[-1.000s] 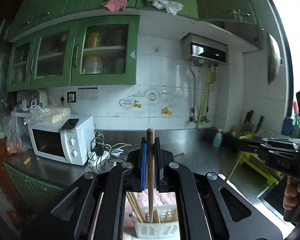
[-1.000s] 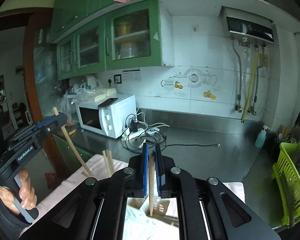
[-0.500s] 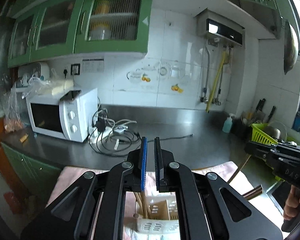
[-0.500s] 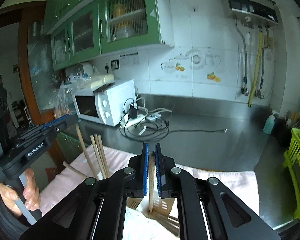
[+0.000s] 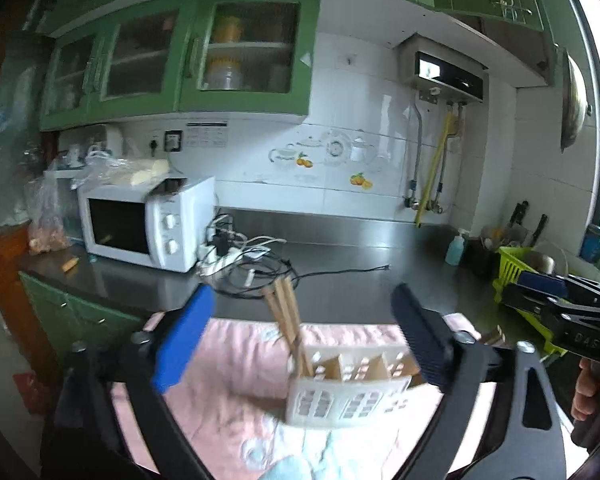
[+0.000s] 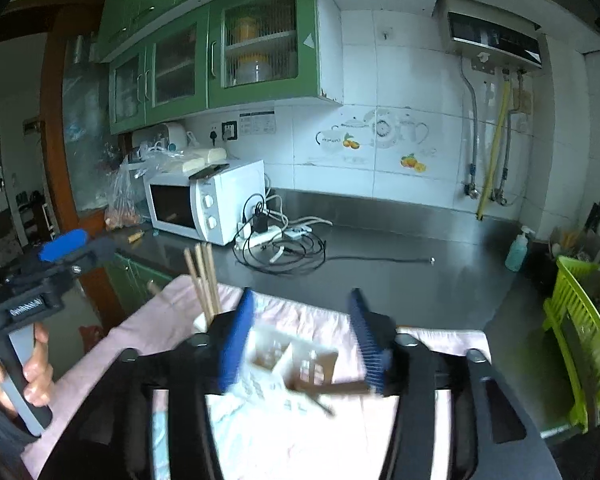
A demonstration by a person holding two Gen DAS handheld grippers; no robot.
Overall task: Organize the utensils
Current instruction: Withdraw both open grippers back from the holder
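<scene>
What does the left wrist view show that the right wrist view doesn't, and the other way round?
Only the left wrist view shows the right tongs, beside the green rack. Only the right wrist view shows the left tongs in a hand, and loose chopsticks lying beside the holder. Both show the white utensil holder on the pink cloth with wooden chopsticks standing in one end compartment, the microwave, and open tongs.
</scene>
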